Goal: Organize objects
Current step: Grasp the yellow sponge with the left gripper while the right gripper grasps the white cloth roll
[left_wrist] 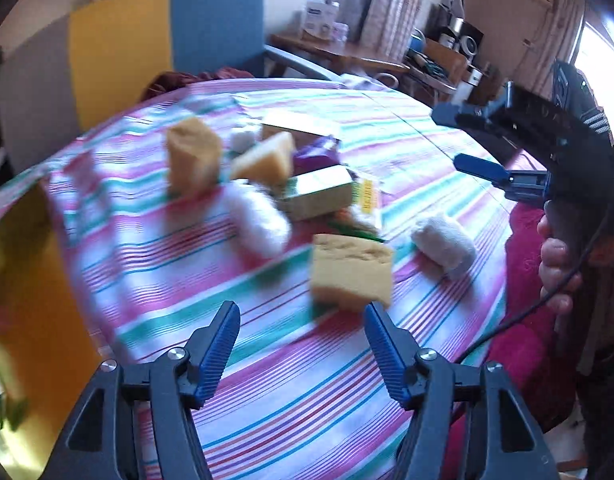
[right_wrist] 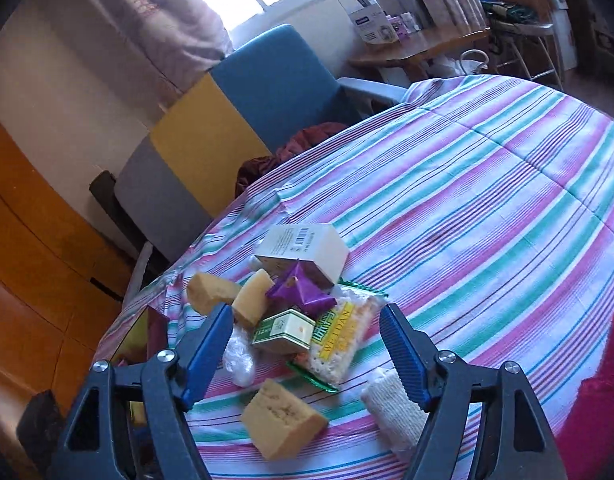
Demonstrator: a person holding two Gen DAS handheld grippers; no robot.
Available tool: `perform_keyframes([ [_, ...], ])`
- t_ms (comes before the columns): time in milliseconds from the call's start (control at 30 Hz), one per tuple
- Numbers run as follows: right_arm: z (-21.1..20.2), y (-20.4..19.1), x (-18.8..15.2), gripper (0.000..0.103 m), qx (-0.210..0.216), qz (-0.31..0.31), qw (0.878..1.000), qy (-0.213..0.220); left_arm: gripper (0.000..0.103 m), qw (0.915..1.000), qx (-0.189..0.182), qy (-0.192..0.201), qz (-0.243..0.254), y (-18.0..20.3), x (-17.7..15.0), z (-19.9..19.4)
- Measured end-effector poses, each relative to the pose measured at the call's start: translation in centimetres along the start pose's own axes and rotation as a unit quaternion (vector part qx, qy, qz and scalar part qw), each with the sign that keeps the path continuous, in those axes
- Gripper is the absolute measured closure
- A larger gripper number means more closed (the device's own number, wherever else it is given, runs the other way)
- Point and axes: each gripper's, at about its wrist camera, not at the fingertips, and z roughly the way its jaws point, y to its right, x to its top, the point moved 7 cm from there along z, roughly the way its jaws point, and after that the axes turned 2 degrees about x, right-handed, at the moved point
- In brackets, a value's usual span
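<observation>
Both the left gripper (left_wrist: 303,322) and right gripper (right_wrist: 307,326) hang with fingers apart and empty over the pile, likely about to pick the sponge block (right_wrist: 283,424) at lower centre.

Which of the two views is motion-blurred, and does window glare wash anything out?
Left wrist view: pile smeared by motion blur, nearest sponge and striped tablecloth soft; window blown out at right edge. Right wrist view: sharp, small green box readable; window overexposed at top, fisheye bends the table edge.
</observation>
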Motion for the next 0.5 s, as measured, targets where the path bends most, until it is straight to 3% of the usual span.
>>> perform_keyframes([
  [167, 0.0, 0.5, 0.0, 0.025, 0.018, 0.023, 1.000, -0.002, 0.021, 0.9992, -0.014, -0.015, 0.036, 2.3, 0.9, 2.4],
  [500, 0.2, 1.3, 0.0, 0.022, 0.036, 0.054, 0.998, -0.010, 0.023, 0.9966, -0.007, -0.038, 0.072, 3.7, 1.7, 6.7],
])
